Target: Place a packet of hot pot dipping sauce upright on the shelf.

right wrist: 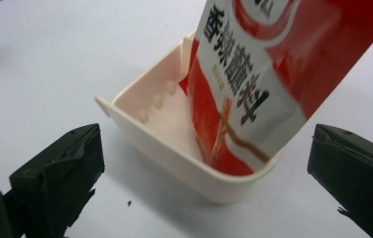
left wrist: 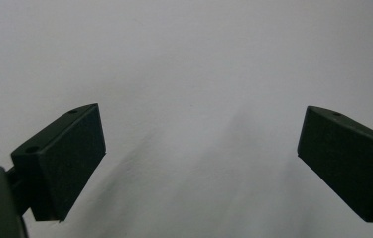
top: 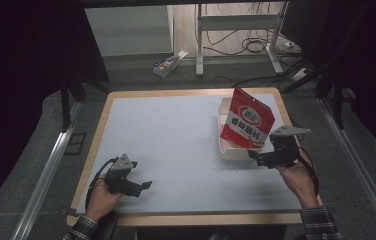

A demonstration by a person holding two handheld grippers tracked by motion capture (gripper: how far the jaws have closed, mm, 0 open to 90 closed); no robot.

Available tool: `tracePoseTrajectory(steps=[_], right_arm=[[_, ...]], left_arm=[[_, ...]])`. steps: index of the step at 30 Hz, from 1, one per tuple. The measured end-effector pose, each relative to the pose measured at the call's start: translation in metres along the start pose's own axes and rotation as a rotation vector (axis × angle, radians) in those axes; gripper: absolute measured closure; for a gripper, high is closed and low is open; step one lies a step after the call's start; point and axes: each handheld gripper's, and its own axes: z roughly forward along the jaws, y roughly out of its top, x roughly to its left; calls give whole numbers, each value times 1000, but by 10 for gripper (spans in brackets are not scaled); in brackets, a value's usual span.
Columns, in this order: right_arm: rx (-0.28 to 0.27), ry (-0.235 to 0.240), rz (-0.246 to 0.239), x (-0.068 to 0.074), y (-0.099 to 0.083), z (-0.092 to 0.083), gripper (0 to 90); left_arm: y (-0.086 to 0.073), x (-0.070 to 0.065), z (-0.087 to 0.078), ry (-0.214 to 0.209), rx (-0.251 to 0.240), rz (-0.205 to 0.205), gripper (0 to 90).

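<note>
A red and white snack bag (top: 246, 120) stands tilted in a cream plastic bin (top: 224, 148) at the table's right side. In the right gripper view the bag (right wrist: 269, 74) leans out of the bin (right wrist: 174, 163), its bottom inside. My right gripper (top: 255, 156) is open just beside the bin's near right corner, its jaws wide apart (right wrist: 202, 183) and empty. My left gripper (top: 146, 186) is open near the front left of the table, low over the bare white surface (left wrist: 199, 163), holding nothing.
The white table top (top: 176, 145) has a wooden border. Beyond the far edge lie a small box (top: 167, 64) on the floor, table legs and cables. Metal rails run along both sides.
</note>
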Motion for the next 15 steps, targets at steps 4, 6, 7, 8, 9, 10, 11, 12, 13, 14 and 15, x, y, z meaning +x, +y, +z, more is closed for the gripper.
tracePoseTrajectory(steps=[4, 6, 7, 8, 9, 10, 11, 12, 13, 14, 15], right_arm=[[11, 5, -8, 4, -6, 0, 9], [16, 6, -12, 6, -8, 0, 9], [19, 6, -14, 7, -9, 0, 9], [26, 6, -19, 8, -11, 0, 9], [34, 4, -23, 9, -12, 0, 5], [41, 0, -31, 10, -13, 0, 0], [45, -5, -35, 11, -15, 0, 0], [49, -8, -38, 12, -16, 0, 0], [52, -7, -41, 13, -18, -1, 0], [53, -7, -40, 14, -19, -1, 0], [54, -7, -42, 15, -20, -2, 0]], left_arm=[[0, 0, 0, 5, 6, 7, 47], [0, -1, 1, 5, 8, 9, 48], [0, -1, 1, 6, 8, 11, 48], [0, -1, 0, 6, 9, 12, 48], [0, -1, 0, 6, 8, 12, 48], [0, -1, 0, 6, 8, 12, 48], [0, -1, 0, 7, 8, 12, 48], [0, -1, 0, 7, 9, 13, 48], [0, -1, 0, 7, 9, 14, 48], [0, -1, 0, 7, 9, 14, 48], [0, -1, 0, 8, 9, 15, 48]])
